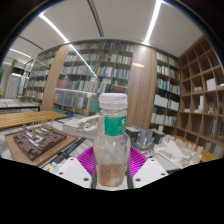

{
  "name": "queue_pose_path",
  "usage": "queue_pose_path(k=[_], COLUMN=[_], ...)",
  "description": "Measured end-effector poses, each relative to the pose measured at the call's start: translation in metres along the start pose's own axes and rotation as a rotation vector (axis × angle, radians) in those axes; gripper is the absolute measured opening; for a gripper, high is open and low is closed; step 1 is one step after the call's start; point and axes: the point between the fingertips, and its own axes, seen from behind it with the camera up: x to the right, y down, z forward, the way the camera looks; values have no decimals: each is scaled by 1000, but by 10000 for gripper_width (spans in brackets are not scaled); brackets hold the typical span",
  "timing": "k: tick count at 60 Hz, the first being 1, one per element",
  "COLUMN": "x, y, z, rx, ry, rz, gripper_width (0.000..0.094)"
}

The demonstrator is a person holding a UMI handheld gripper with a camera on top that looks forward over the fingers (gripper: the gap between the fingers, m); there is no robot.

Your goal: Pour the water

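A clear plastic bottle with a white cap and a green label band stands upright between my fingers. It has brownish liquid in its lower part. My gripper is shut on the bottle, with a magenta pad pressing on each side of its body. The bottle is held up in the air, above the tables. No cup or other vessel shows in the view.
A wooden table with a board on it lies beyond the fingers to the left. White clutter sits to the right. Bookshelves line the far wall and open cubby shelves stand at the right.
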Motion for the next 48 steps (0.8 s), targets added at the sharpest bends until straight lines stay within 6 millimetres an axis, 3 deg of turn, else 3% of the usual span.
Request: queue_pose_path(k=[4,5,7,8,11,24,30,35,36,37,38,42,45,48], x=[20,3,6,-2,5,-16,-15,-12,-7,-12,-12,-13,-15,-15], y=[33,48,66,74,99,165,163,162,158,162,163,170,170,165], z=[-7,0,0,2,1,2,-1,0,-15,0,1,-6,-14,-23], rx=[-62,-76,-105,-116,-145,-221,-183,-188,-192,-195,-201,-250,-267,-269], ry=[-9,-4,1,9,11,-1,24,40,37,38,37,32,23,26], rz=[76,92,116,121,133,176,163,186,186,184,181,178,189,187], gripper_width=[402,404,406,406,406,427,416,490,505,520,536,678,853,845])
